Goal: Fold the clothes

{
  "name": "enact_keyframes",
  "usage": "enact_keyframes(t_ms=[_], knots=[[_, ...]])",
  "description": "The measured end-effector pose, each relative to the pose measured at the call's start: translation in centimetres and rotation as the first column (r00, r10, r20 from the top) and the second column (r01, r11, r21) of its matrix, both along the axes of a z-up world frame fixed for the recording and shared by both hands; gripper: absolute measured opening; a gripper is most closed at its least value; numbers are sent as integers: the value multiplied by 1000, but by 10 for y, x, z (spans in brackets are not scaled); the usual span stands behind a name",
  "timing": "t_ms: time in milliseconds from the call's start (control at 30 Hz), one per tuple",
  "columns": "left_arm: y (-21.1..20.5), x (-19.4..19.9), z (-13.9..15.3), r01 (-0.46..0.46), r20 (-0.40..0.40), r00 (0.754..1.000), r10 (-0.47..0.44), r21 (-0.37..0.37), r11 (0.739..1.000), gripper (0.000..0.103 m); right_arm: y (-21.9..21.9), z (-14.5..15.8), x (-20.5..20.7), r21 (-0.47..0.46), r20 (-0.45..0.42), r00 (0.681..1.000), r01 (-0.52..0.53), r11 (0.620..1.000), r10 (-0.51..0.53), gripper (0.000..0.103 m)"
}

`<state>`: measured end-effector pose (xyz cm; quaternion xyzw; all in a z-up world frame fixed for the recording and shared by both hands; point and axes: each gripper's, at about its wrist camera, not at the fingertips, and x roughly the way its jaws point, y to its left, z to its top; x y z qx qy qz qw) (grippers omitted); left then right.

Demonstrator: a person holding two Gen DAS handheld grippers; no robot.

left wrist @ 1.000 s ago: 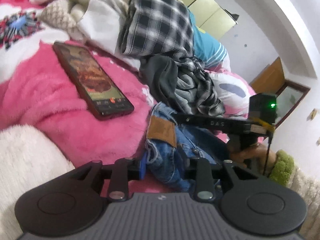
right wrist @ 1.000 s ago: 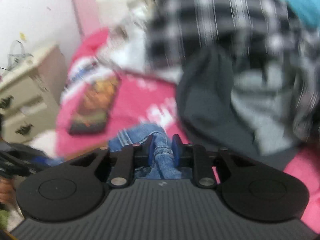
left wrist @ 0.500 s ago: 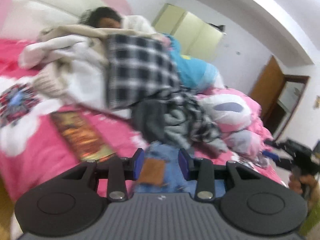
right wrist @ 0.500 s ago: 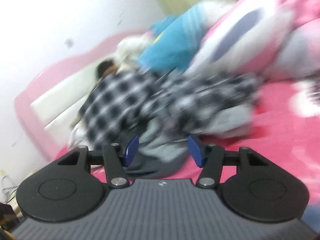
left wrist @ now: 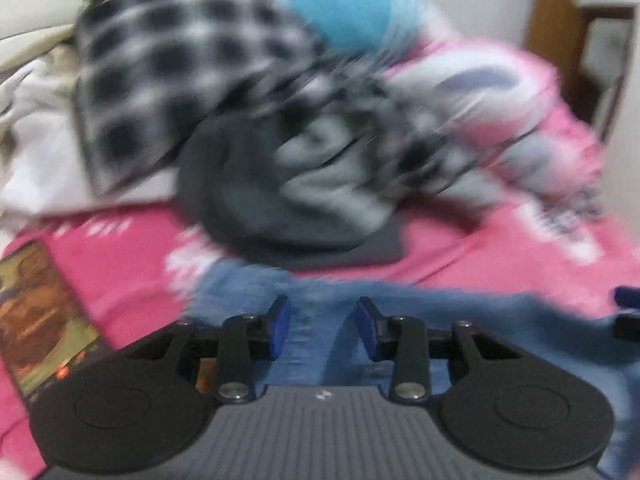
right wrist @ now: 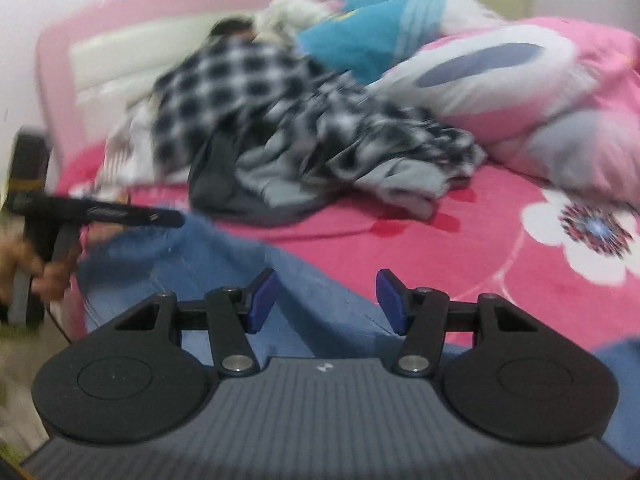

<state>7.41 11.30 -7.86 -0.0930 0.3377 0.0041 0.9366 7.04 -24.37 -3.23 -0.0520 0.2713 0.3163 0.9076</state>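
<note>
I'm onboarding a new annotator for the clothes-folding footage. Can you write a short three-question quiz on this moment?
1. True or false: the right gripper is clamped shut on the jeans.
2. Which thing lies on the pink bedspread at the left edge of the left wrist view?
A. a phone
B. a book of matches
C. a shoe
3. Fill in: behind the jeans, the heap holds a black-and-white ______ shirt and a grey garment.

Key
1. False. Its jaws stand apart, as do those of the left gripper.
2. A, the phone, screen lit.
3. checked
</note>
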Motion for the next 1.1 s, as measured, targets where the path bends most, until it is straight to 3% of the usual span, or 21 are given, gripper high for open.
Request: enact_keyframes(t_ms=[67,100,133,167,267,433,567,600,667,867,933,1000,1100], knots=[[5,-5,-6,-8,20,1000,8,-22,1000,30,13,-11,7,-32,-21,999,-36,999,35,52],[4,-7,-7,-4,29,1000,4,0,1000,30,17,-19,11,-53,-40,999,-39,998,37,49],[2,-9,-8,-1,38,999,0,22,1000,30,21,-26,14,-76,-60,998,-40,996,35,30],[0,-10,-8,-3,46,999,1,40,999,29,24,-34,18,-98,-80,996,-41,994,34,19],[-5,-12,-7,-15,66,998,9,88,996,29,24,-34,15,-67,-68,998,-16,998,12,8],[-7,-15,8,19,105,994,-27,81,996,33,14,-23,18,51,-50,997,56,997,-54,8],[-7,-17,21,58,139,988,-67,66,996,43,0,-42,40,137,-180,976,145,980,-120,15],[-8,-18,24,68,144,986,-77,67,995,46,-4,-47,44,163,-213,968,170,972,-133,22],[-14,-12,21,96,113,988,-108,112,989,47,-11,-52,46,204,-258,954,208,957,-152,26],[-10,-7,12,84,73,993,-92,106,991,41,-25,-13,18,265,-158,966,243,933,-206,31],[-8,-5,10,80,59,994,-87,105,991,40,-21,-2,12,288,-113,980,189,939,-163,31],[-7,-3,7,76,46,996,-82,103,992,40,-7,-1,11,327,-101,993,85,941,-55,31],[-5,0,3,71,27,997,-74,101,992,40,24,-26,29,319,-195,980,24,947,41,29]])
